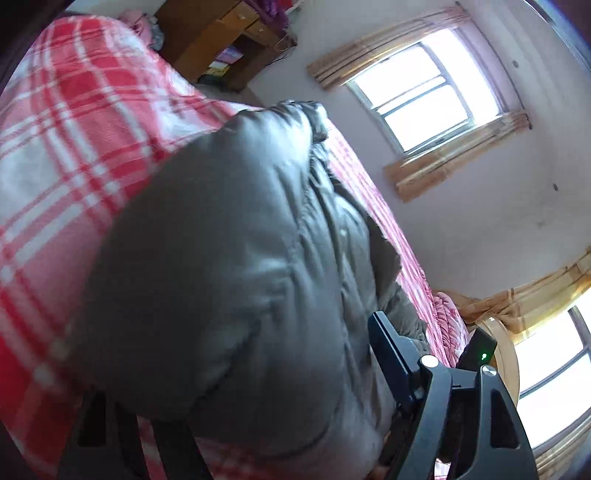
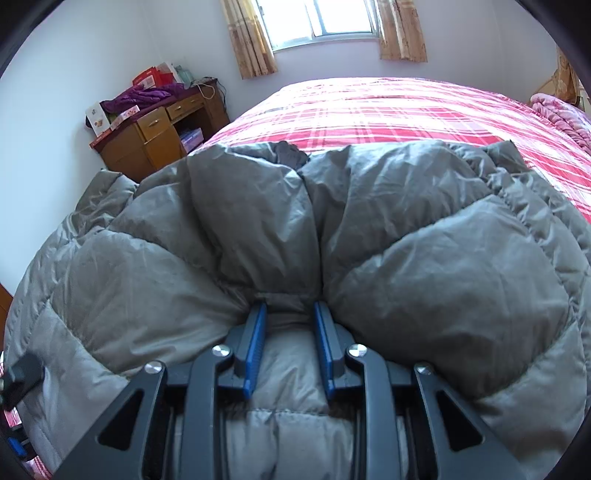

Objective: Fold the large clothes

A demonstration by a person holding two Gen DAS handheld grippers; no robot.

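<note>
A large grey puffer jacket (image 2: 424, 266) lies bunched on a bed with a red and white plaid cover (image 2: 388, 110). My right gripper (image 2: 290, 321) is shut on a pinch of the jacket's grey fabric between its blue pads (image 2: 255, 347). In the left wrist view the jacket (image 1: 229, 266) fills the middle and hides most of my left gripper (image 1: 376, 369); one dark finger (image 1: 391, 354) shows at the lower right beside the fabric. I cannot tell whether the left jaws hold the jacket. The left gripper also shows at the left edge of the right wrist view (image 2: 22, 373).
A wooden desk (image 2: 155, 133) piled with boxes and a purple garment stands left of the bed. A pink blanket (image 2: 561, 110) is bunched at the bed's far right. Curtained windows (image 2: 325, 18) are in the far wall.
</note>
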